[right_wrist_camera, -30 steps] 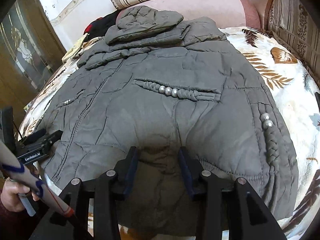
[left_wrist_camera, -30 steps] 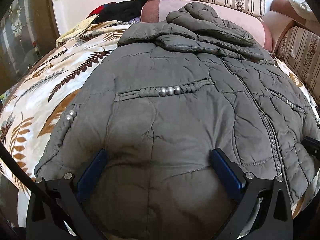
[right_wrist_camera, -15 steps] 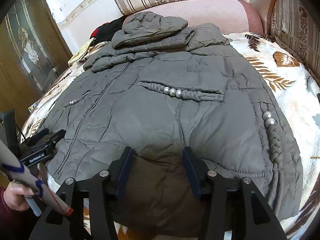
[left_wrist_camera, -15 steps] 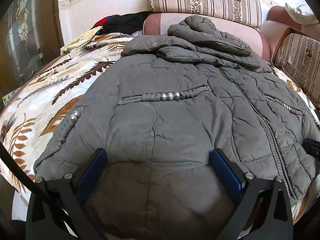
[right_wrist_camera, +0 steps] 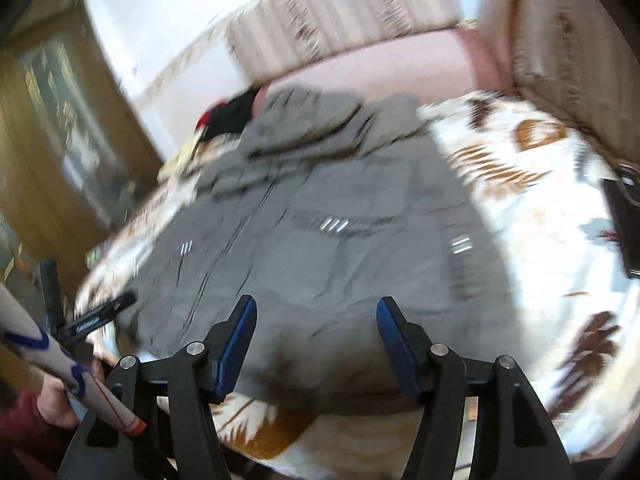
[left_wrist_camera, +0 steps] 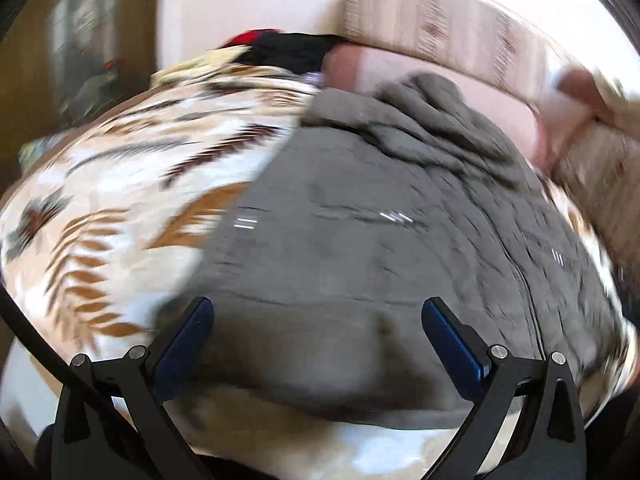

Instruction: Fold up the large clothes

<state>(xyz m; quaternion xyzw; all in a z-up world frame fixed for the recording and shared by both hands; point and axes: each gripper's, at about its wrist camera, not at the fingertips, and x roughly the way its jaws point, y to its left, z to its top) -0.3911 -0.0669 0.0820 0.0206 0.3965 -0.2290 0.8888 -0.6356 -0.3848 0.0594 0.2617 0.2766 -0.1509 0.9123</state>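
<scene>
A large grey quilted jacket [left_wrist_camera: 380, 248] lies flat on a leaf-patterned bed cover [left_wrist_camera: 120, 208], hood and sleeves folded at the far end. It also shows in the right wrist view [right_wrist_camera: 340, 256]. My left gripper [left_wrist_camera: 318, 320] is open and empty, above the jacket's near hem. My right gripper [right_wrist_camera: 316, 316] is open and empty, also over the near hem. Both views are motion-blurred. The left gripper's tip [right_wrist_camera: 100, 316] shows at the jacket's left edge in the right wrist view.
A striped and pink sofa back [left_wrist_camera: 440, 36] runs behind the bed cover. Dark and red clothes [left_wrist_camera: 288, 48] are piled at the far left. A wooden cabinet [right_wrist_camera: 52, 140] stands on the left. A dark object [right_wrist_camera: 624, 220] lies at the right edge.
Both grippers have pulled back and up from the jacket's hem, now showing the cover's front edge. The right gripper's jaws have opened wider. The jacket lies as before.
</scene>
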